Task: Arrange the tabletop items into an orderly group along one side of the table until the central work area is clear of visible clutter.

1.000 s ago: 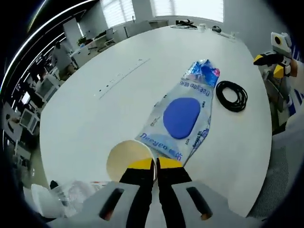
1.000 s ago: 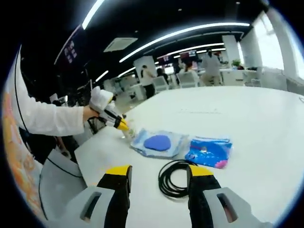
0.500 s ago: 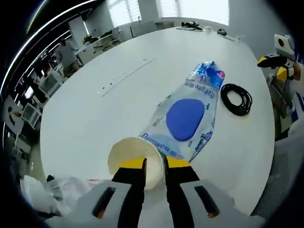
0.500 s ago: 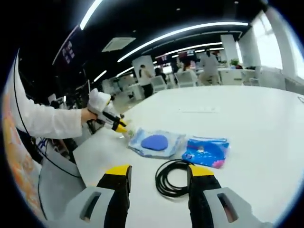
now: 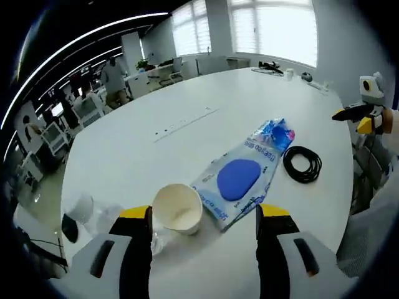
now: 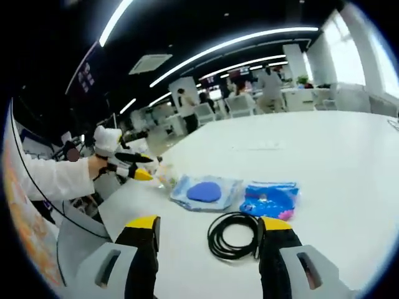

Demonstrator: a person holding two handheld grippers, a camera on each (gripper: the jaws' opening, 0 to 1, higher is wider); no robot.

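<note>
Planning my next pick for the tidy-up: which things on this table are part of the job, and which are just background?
Job items:
paper cup
clear packet with blue pad
blue printed bag
black cable coil
crumpled clear plastic

Just lying about:
items at the table's far end
office desks and chairs

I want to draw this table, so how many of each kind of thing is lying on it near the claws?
Paper cup: 1
Clear bag with a blue pad inside: 1
Blue printed packet: 1
Black cable coil: 1
Crumpled clear plastic: 1, too blurred to count apart
Total: 5
</note>
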